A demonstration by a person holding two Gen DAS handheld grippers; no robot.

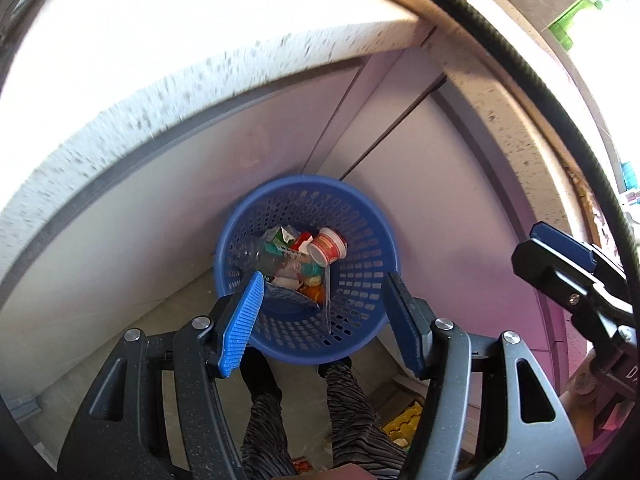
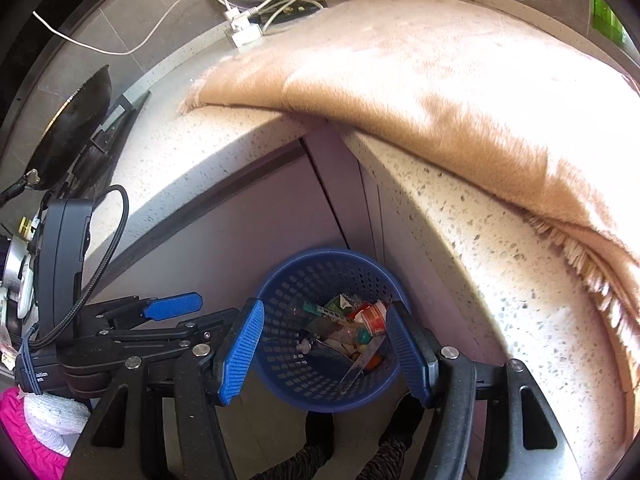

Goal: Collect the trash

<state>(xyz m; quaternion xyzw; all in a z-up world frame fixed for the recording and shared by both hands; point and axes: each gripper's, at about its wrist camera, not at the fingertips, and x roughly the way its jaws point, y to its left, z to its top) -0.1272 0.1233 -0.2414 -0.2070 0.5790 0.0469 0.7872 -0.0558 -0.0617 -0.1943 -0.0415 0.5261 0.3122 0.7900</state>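
Below the speckled stone countertop (image 2: 500, 248), where its two runs meet in an inner corner, I see the blue perforated basket (image 1: 352, 216) standing upright on the floor, mouth facing up, tucked against the pale cabinet doors (image 1: 440, 184). Over that countertop lies a tan fringed cloth (image 2: 440, 80), draped past the edge above the basket. Farther back on the countertop I make out a dark pan (image 2: 72, 128) and white cables (image 2: 248, 8).

Inside the basket sits mixed trash: a red-and-white cup (image 1: 326, 249) lies on its side, long axis roughly level, open mouth toward the basket's left wall; beside it a green carton (image 1: 280, 240) and a clear plastic strip (image 1: 327, 300) leaning steeply against the near wall.

My left gripper (image 1: 324, 320) hangs above the basket, jaws apart, nothing between them. My right gripper (image 2: 326, 352) does likewise, released and empty. A person's patterned trouser legs (image 1: 348, 400) stand just beside the basket's near side.
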